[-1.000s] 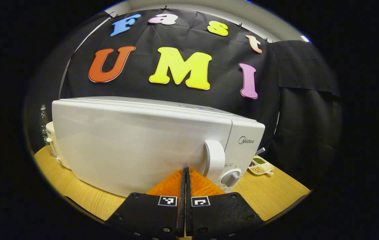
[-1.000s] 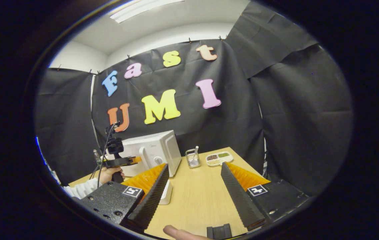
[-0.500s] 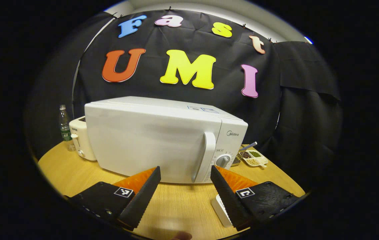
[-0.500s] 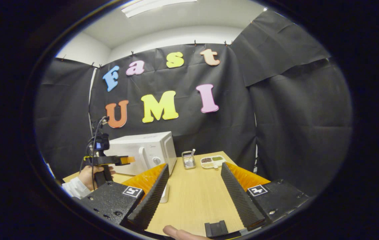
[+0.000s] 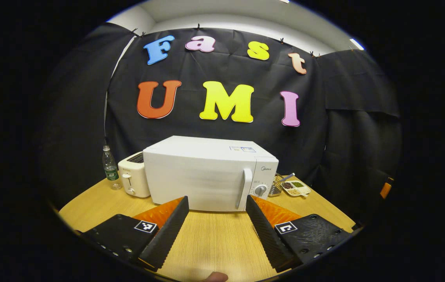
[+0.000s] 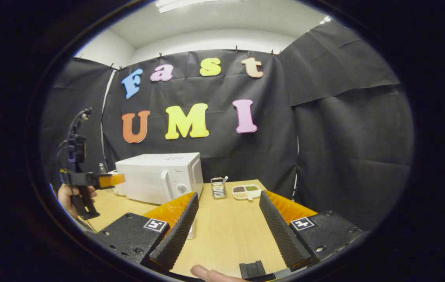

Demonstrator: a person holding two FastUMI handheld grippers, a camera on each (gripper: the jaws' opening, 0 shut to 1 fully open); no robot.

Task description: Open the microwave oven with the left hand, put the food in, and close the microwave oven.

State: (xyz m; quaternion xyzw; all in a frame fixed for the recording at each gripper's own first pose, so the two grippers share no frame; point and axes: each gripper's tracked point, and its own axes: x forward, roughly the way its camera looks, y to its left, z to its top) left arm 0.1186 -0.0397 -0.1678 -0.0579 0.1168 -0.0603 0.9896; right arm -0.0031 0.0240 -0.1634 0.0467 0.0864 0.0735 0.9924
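A: Left gripper view first: what is nearest?

B: The left gripper (image 5: 216,223), its two black ribbed fingers (image 5: 165,231) spread apart with nothing between them, hanging over the wooden counter (image 5: 210,243). A fingertip (image 5: 215,277) peeks in at the bottom edge.

A: And ahead of the fingers?

B: The white microwave oven (image 5: 206,174) stands straight ahead, well apart from the fingertips, door closed. Its vertical handle (image 5: 245,188) and a round knob (image 5: 260,190) sit toward the right finger's side. Just left of it is a white toaster (image 5: 133,179), then a plastic bottle (image 5: 110,168). Right of the oven lie a wire holder (image 5: 275,187) and a divided dish of grains (image 5: 296,188).

A: Right gripper view?

B: The right gripper (image 6: 228,229) is likewise released, fingers wide over the bare counter (image 6: 226,231). A small white object (image 6: 191,231) shows just behind the left finger; I cannot tell what it is. Farther on, beyond the left finger, is the microwave oven (image 6: 159,178), closed, with the wire holder (image 6: 218,187) and divided dish (image 6: 247,191) ahead between the fingers. Far to the left, a hand (image 6: 67,196) holds the left gripper (image 6: 107,180) up in front of the oven, apart from it.
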